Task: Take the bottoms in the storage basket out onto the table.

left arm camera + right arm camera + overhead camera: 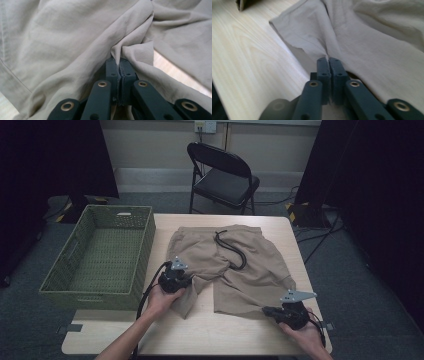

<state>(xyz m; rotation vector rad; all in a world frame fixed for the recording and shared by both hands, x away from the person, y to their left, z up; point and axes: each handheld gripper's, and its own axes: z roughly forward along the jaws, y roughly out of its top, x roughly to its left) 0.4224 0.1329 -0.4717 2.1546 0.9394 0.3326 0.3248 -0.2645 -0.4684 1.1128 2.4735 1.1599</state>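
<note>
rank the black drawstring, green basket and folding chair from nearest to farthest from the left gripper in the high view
Measured from the left gripper, whose jaws pinch the tan shorts:
1. Green basket, just to its left at the table's left side.
2. Black drawstring, to its right, lying on the shorts; nearly as close as the basket.
3. Folding chair, beyond the table's far edge.

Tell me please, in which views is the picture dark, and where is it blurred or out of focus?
High view: dim overall, black at both sides, the shorts and table lit best. Left gripper view: bright, the cloth sharp, the near jaw links soft. Right gripper view: pale, washed-out cloth, blurred bottom-left corner.
</note>
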